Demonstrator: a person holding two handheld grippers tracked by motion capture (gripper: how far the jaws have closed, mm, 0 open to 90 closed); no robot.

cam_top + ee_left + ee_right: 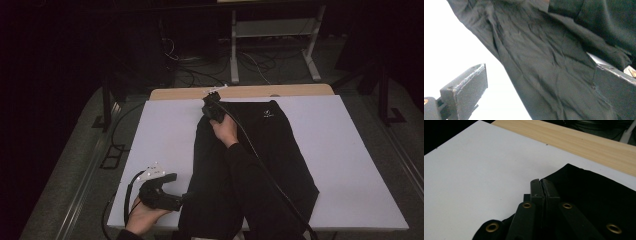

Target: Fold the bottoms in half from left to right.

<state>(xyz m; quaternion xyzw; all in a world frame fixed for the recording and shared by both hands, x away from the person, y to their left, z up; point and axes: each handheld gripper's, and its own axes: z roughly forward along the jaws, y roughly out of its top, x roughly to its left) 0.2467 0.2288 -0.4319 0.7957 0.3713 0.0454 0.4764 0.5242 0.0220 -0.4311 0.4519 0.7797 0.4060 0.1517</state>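
Black fabric garment (260, 155) with small white logo (268, 114) at upper centre. White sheet-covered desk (165, 135), pale wood strip (584, 147) along the far edge. Black hand-held gripper (541, 188) with brass-coloured rivets.

Wood table (240, 92), white board (165, 135) over top, black garment (280, 150) flat on board, approx centre

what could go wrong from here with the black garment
1. The right gripper is shut at the far edge of the black garment; whether cloth is pinched can't be told, so a pull might leave it behind.
2. The left gripper stands open at the near edge, gripping nothing, so that side may drag or bunch.
3. The right gripper's cable lies across the cloth and could snag a fold.
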